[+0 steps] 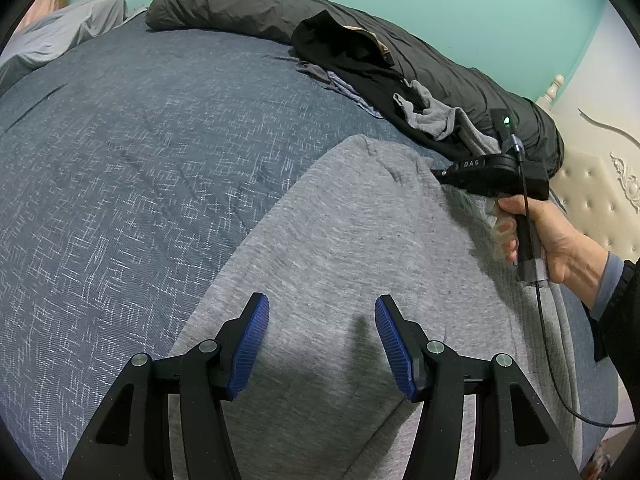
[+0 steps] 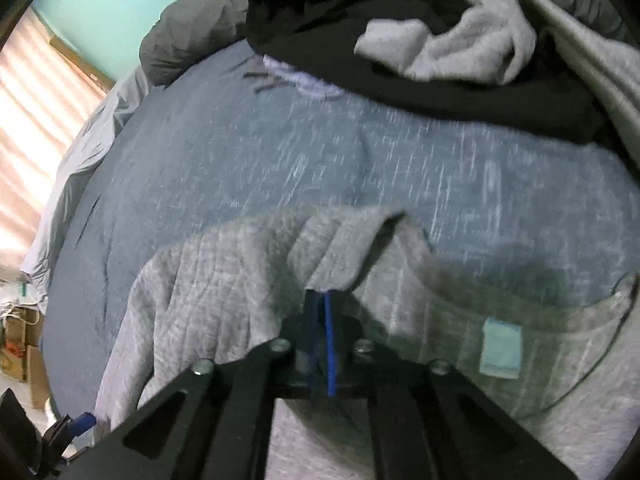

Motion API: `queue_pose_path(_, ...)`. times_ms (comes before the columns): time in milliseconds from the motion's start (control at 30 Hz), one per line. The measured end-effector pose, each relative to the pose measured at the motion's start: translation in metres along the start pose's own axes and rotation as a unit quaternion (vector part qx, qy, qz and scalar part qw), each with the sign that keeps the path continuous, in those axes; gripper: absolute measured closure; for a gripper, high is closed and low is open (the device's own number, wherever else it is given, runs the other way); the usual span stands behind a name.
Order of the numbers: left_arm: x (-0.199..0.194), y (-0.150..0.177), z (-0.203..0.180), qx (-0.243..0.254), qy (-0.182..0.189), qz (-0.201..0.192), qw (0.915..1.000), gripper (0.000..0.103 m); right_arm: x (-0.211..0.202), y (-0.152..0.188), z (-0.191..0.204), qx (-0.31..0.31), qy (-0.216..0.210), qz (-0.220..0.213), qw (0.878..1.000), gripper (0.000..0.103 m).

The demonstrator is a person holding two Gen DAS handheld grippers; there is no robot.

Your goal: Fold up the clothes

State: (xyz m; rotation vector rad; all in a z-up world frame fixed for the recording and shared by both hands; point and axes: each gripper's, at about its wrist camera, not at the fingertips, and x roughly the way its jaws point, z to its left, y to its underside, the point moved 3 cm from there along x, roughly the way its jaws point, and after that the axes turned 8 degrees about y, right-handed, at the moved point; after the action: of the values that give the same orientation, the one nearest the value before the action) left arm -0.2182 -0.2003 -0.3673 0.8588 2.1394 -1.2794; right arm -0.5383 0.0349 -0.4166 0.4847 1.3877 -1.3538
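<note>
Right gripper (image 2: 322, 300) on ribbed grey fabric (image 2: 224, 264)

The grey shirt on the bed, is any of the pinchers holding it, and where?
Yes. The right gripper is shut on a bunched fold at the edge of the grey shirt, near the neck. The left gripper is open above it, holding nothing.

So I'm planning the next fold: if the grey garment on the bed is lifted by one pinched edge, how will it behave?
The grey garment will probably flop and drape: it already bunches into soft folds at the right gripper, shut on its edge. It looks thick, so likely somewhat heavy. It may drag on the textured blue bedspread.
</note>
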Motion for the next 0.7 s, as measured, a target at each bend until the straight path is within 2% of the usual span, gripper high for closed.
queue_pose_path(100,-0.001,0.000,0.001,-0.001,-0.001,-0.002,1.0000,0.044,-0.016,-0.009,0.000,-0.015,0.043,-0.041,0.998,0.102)
queue_pose_path(233,-0.001,0.000,0.001,-0.002,-0.001,-0.002,1.0000,0.044,-0.030,-0.025,0.002,-0.050,0.119,-0.083,0.988,0.102)
queue_pose_path(300,-0.001,0.000,0.001,-0.002,-0.001,-0.002,1.0000,0.044,-0.022,-0.027,0.003,-0.054,0.116,-0.072,0.989,0.102)
queue_pose_path(400,-0.001,-0.001,0.001,-0.003,-0.001,-0.003,1.0000,0.043,-0.015,-0.027,-0.004,-0.033,0.112,-0.064,0.991,0.102)
queue_pose_path(467,-0.001,0.000,0.003,-0.004,-0.001,-0.002,1.0000,0.044,-0.009,-0.026,-0.015,-0.012,0.101,-0.043,0.994,0.102)
queue_pose_path(533,-0.001,0.000,0.004,-0.006,-0.001,-0.001,1.0000,0.044,-0.024,-0.026,-0.037,0.009,0.117,-0.062,0.991,0.101)
queue_pose_path(600,-0.002,-0.001,0.005,-0.006,-0.001,-0.001,1.0000,0.044,-0.044,-0.028,-0.067,0.042,0.116,-0.082,0.989,0.099)
queue_pose_path(700,0.000,-0.001,0.003,-0.004,-0.002,0.000,1.0000,0.044,-0.073,-0.026,-0.114,0.063,0.143,-0.088,0.984,0.088)
